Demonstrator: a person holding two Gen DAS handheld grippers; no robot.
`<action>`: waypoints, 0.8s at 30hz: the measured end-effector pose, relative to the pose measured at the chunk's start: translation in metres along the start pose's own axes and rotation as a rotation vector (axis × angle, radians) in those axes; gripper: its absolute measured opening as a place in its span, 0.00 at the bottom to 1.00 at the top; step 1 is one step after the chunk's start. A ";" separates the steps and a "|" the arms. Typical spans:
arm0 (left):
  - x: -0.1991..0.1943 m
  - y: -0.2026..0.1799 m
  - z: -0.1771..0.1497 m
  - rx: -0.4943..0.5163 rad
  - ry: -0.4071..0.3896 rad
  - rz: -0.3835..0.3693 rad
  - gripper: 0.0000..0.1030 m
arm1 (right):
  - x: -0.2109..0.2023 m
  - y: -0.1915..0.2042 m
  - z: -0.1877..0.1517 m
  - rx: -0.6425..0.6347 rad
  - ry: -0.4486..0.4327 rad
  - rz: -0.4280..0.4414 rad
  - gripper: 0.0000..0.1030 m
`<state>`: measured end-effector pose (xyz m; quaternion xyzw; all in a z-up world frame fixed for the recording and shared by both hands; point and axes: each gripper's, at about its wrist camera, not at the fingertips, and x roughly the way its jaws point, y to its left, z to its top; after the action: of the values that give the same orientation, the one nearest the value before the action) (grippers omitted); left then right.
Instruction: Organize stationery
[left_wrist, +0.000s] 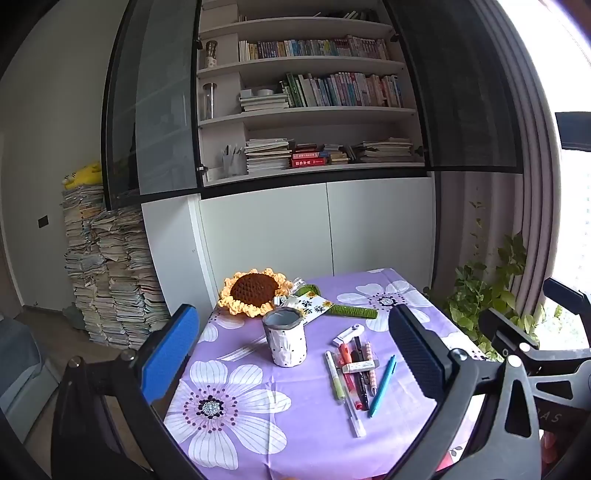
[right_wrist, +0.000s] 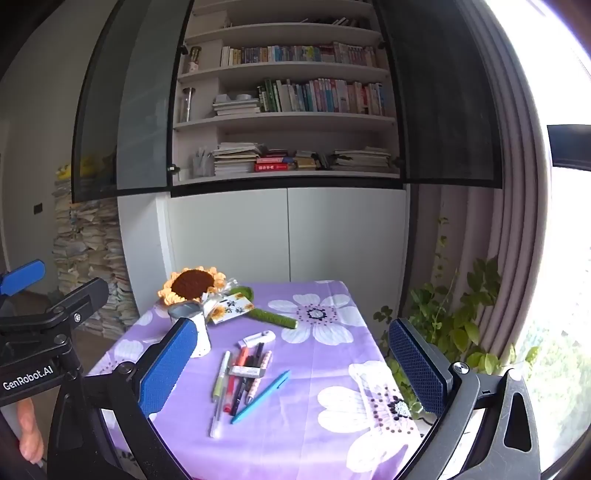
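A white dotted pen cup (left_wrist: 284, 339) (right_wrist: 197, 332) stands on the purple flowered tablecloth (left_wrist: 295, 435) (right_wrist: 317, 413). To its right lies a bunch of pens (left_wrist: 354, 373) (right_wrist: 242, 380) with a white eraser (left_wrist: 360, 366) (right_wrist: 245, 371) across them, a teal pen (left_wrist: 382, 386) (right_wrist: 260, 397) and a white correction tape (left_wrist: 349, 334) (right_wrist: 256, 338). My left gripper (left_wrist: 295, 363) hangs open in front of the cup and pens, holding nothing. My right gripper (right_wrist: 295, 373) is open too, above the pens, with nothing between its fingers.
A crocheted sunflower (left_wrist: 255, 290) (right_wrist: 192, 284) with a green stem (left_wrist: 351, 311) and a card lies behind the cup. Beyond the table stand white cabinets, bookshelves (left_wrist: 314, 110), paper stacks (left_wrist: 107, 277) at left, and a leafy plant (right_wrist: 454, 321) at right.
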<state>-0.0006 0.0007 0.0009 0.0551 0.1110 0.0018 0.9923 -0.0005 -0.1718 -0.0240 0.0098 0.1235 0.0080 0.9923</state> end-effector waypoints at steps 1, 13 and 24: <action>0.000 0.001 0.000 -0.003 -0.003 0.003 0.99 | 0.000 0.000 0.000 -0.003 0.000 -0.001 1.00; 0.001 0.006 0.004 -0.008 -0.026 -0.024 0.99 | -0.007 -0.001 0.004 -0.020 -0.050 -0.017 1.00; 0.000 0.005 0.000 -0.019 -0.020 -0.021 0.99 | -0.009 0.004 0.005 -0.015 -0.061 -0.025 1.00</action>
<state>-0.0008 0.0055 0.0015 0.0444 0.1015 -0.0081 0.9938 -0.0076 -0.1678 -0.0169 0.0012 0.0934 -0.0036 0.9956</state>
